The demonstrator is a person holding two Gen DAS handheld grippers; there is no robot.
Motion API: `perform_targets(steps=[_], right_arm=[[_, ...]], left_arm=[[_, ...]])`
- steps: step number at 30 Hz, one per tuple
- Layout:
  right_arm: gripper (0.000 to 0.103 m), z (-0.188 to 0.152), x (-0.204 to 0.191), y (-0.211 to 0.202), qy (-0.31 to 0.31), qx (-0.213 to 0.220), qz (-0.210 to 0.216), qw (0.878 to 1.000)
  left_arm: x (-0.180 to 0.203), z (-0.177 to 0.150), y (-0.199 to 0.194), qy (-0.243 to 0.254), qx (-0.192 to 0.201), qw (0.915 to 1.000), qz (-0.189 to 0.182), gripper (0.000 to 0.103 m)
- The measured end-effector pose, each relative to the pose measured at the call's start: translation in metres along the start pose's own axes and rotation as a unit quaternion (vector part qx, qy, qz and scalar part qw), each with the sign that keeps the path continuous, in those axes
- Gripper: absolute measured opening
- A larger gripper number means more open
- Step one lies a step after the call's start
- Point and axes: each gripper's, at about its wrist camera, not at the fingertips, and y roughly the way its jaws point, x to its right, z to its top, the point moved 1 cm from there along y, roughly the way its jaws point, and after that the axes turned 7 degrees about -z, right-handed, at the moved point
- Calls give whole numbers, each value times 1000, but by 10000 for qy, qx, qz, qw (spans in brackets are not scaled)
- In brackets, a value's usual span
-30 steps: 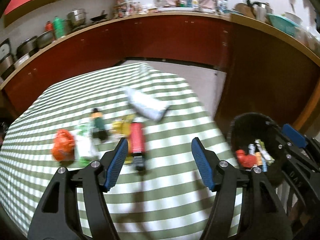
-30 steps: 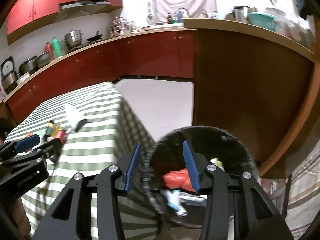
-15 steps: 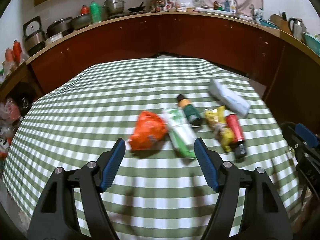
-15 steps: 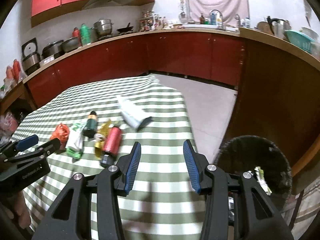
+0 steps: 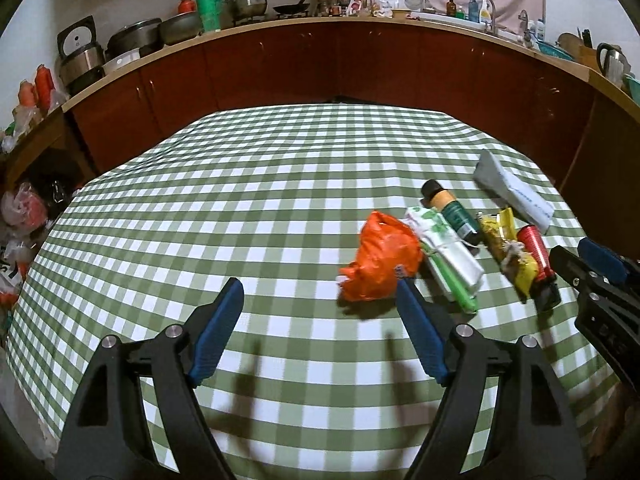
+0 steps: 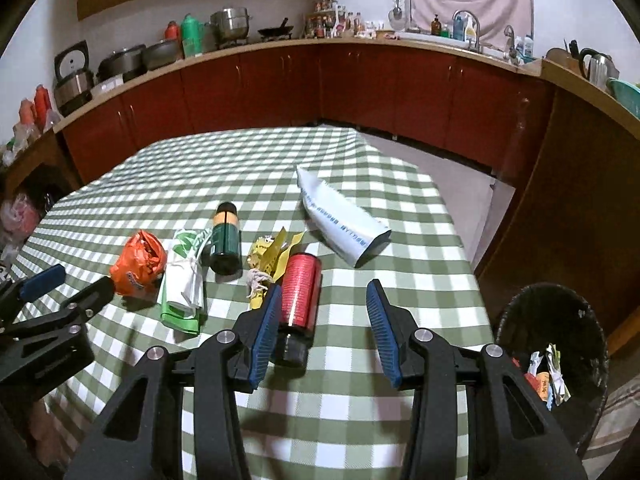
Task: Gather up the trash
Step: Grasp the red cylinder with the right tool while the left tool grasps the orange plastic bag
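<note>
Trash lies in a row on the green checked table point(image 5: 240, 208): an orange plastic bag point(image 5: 380, 256) point(image 6: 138, 262), a white and green packet point(image 5: 448, 256) point(image 6: 184, 284), a dark green bottle point(image 5: 452, 208) point(image 6: 225, 238), a yellow wrapper point(image 5: 508, 248) point(image 6: 268, 260), a red bottle point(image 5: 534, 248) point(image 6: 300, 288) and a white tube point(image 5: 516, 192) point(image 6: 340, 216). My left gripper point(image 5: 320, 300) is open and empty above the table, left of the orange bag. My right gripper point(image 6: 322, 304) is open and empty, its left finger beside the red bottle.
A black mesh bin point(image 6: 560, 360) holding several scraps stands on the floor right of the table. Dark red kitchen cabinets point(image 6: 360, 88) with pots and bottles on the counter run behind. Bags sit on the floor at the far left point(image 5: 24, 216).
Both grippers have swung left, away from the bin and toward the table. The trash row now lies right of my left gripper. The right gripper has come close to the red bottle.
</note>
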Motion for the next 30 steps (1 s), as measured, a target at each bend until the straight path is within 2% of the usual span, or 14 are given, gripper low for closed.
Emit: perform_targets(steps=[7,12,30], right_arm=[[43,2,-12,12,-89,-212,-33,9997],[33,5,-18,14,-174,-232,0,9996],[33,3,-7,17,-50,-324,-2,9995]], left_arm=[[-17,1,5,-51,13,10000,-68,78],[-18,3,5,5,65,9998,-184,81],[0,15,25,253,77,9991,-342,82]])
